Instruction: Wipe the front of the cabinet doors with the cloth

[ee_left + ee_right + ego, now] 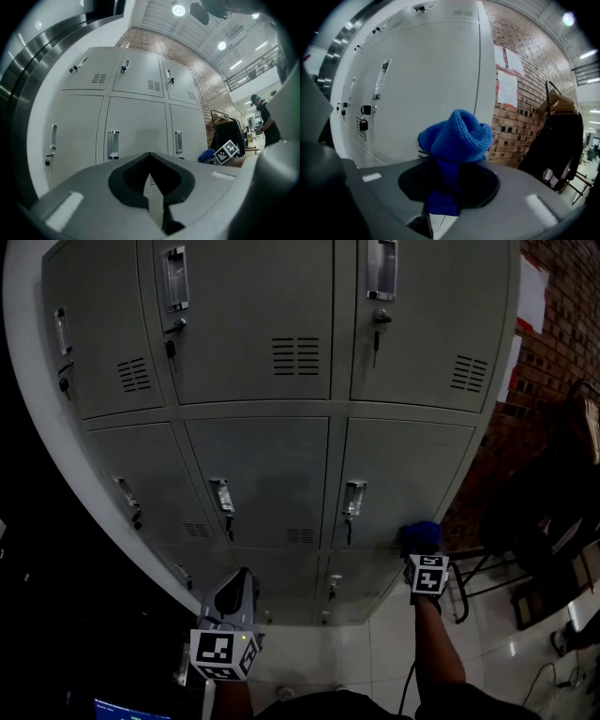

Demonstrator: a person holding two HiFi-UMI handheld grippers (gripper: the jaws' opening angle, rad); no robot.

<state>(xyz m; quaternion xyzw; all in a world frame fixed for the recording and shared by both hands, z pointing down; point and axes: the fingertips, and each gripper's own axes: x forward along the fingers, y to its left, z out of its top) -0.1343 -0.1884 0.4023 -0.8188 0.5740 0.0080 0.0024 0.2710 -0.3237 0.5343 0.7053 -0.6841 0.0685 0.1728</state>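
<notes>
Right hand-held gripper (449, 187): clamped on blue cloth (457, 136), which is bunched upright and lies close to the lower-right cabinet door (403, 484); contact unclear. Left hand-held gripper (150, 176): jaws together, empty, farther from the door.

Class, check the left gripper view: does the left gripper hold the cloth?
No, the left gripper has its jaws together on nothing; the cloth sits in the right gripper.
</notes>
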